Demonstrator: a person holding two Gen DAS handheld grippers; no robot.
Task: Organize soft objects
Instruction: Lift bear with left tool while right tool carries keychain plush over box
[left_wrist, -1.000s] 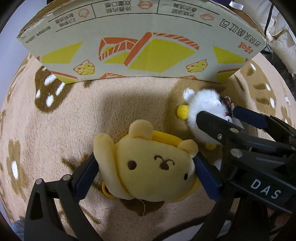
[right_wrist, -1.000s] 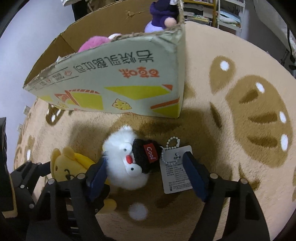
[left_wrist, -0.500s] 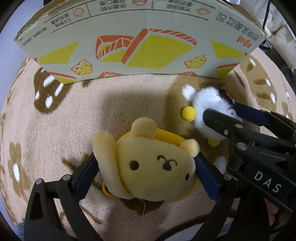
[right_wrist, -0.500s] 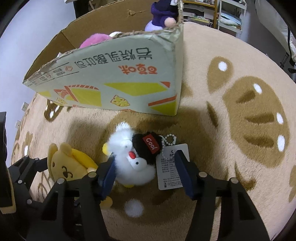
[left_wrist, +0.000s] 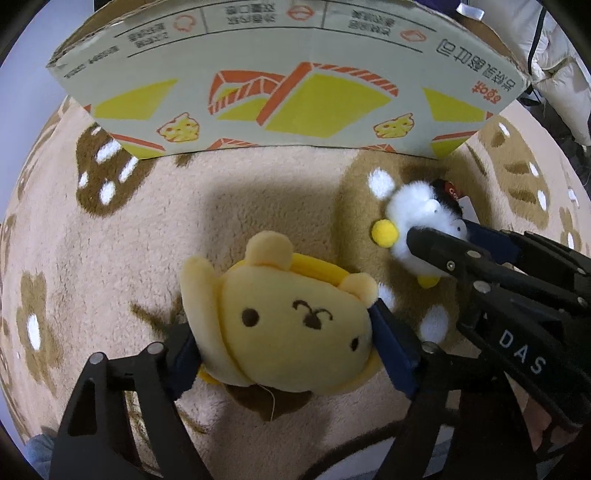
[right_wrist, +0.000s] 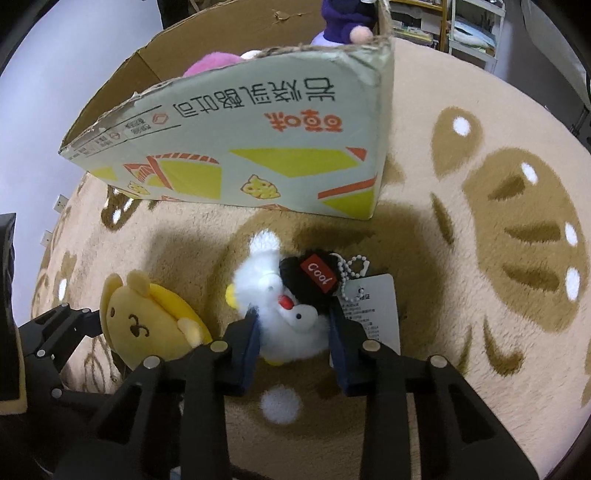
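Observation:
My left gripper (left_wrist: 284, 354) is shut on a yellow bear plush (left_wrist: 291, 328), its blue pads pressing both sides of the head, just above the beige rug. The bear also shows in the right wrist view (right_wrist: 147, 325). My right gripper (right_wrist: 293, 343) is shut on a white fluffy duck plush (right_wrist: 284, 314) with a black "Cool" cap and a paper tag (right_wrist: 369, 306). The duck also shows in the left wrist view (left_wrist: 417, 218), to the right of the bear. A printed cardboard box (right_wrist: 240, 155) stands just behind both toys.
The box (left_wrist: 288, 85) holds a pink plush (right_wrist: 218, 62) and a purple plush (right_wrist: 347, 22). The beige rug (right_wrist: 498, 221) with brown paw prints spreads to the right. Shelves (right_wrist: 465, 26) stand at the far back right.
Both grippers closed on their toys: the right jaws narrowed from wide open onto the duck, the left squeezed the bear. Both toys have risen slightly toward the box.

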